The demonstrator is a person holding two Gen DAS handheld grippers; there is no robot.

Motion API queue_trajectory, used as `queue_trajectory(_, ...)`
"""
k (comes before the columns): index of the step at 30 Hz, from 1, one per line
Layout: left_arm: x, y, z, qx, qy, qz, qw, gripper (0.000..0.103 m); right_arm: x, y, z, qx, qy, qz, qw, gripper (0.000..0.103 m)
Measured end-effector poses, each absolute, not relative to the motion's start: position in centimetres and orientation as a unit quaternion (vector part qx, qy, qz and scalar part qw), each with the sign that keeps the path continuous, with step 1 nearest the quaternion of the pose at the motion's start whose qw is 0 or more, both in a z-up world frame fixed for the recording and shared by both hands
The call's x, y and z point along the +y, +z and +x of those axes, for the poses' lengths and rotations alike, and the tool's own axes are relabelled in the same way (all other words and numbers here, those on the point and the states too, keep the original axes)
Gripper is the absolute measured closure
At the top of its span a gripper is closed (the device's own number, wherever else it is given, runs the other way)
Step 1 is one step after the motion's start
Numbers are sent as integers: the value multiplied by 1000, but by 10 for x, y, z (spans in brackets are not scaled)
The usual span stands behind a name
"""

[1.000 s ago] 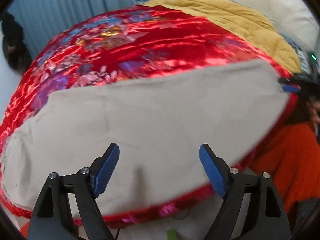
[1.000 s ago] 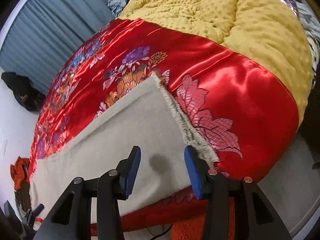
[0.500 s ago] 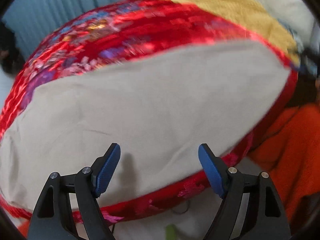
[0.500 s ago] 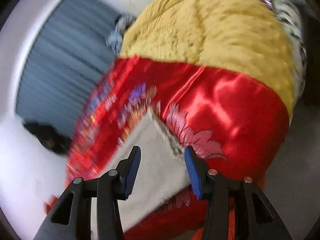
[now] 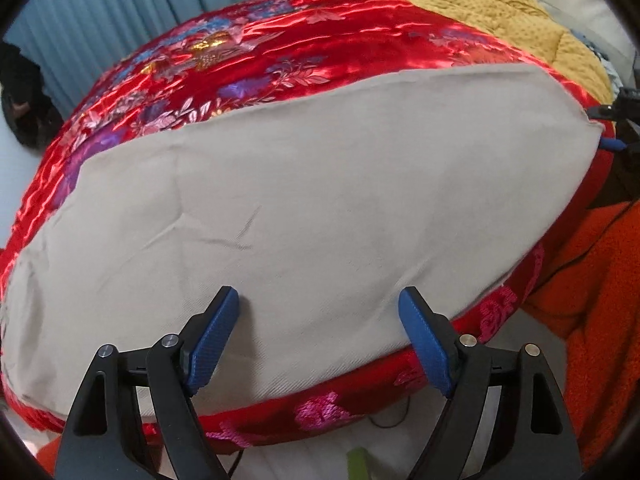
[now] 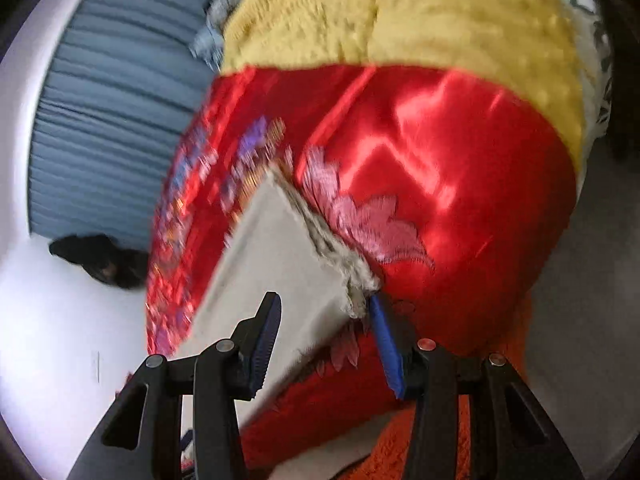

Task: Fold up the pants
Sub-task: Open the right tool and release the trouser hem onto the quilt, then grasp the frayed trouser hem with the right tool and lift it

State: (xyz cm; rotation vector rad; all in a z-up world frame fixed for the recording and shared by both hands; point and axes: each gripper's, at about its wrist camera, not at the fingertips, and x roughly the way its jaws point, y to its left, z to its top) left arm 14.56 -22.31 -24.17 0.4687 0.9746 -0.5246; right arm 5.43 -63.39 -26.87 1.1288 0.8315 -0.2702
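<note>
Beige pants (image 5: 320,184) lie spread flat on a red embroidered satin bedspread (image 5: 280,40). My left gripper (image 5: 319,304) hovers open over the near edge of the pants, its blue pads wide apart and nothing between them. In the right wrist view the pants (image 6: 280,248) end in a frayed hem (image 6: 332,244). My right gripper (image 6: 323,304) stands half open around that hem's near corner. Its right pad sits beside the frayed edge and its left pad is clear of the cloth. In the left wrist view the right gripper's blue tip (image 5: 610,144) shows at the far right end of the pants.
A yellow fleece blanket (image 6: 400,12) covers the far end of the bed. Blue-grey curtains (image 5: 120,12) hang behind, with a dark object (image 6: 100,260) on the white floor below them. Orange fleece cloth (image 5: 592,288) lies past the bed's near right edge.
The left gripper has sunk closer to the pants. The right gripper has rolled and shifted toward the frayed hem, so the hem's corner now lies between its jaws.
</note>
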Motion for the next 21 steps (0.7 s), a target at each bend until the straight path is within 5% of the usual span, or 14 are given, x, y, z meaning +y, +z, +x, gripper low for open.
queue_trajectory(8, -223, -237, 142, 460, -250, 217, 824, 19, -609, -249, 68, 455, -161, 398, 780, 61)
queue_trajectory(10, -224, -237, 142, 459, -250, 217, 824, 20, -606, -247, 67, 458, -167, 377, 787, 98)
queue_trajectory(17, -231, -232, 139, 445, -257, 221, 829, 20, -592, -208, 69, 417, -177, 294, 842, 99)
queue_trajectory(21, -235, -241, 142, 452, -253, 233, 823, 20, -607, -247, 77, 462, -178, 306, 813, 99)
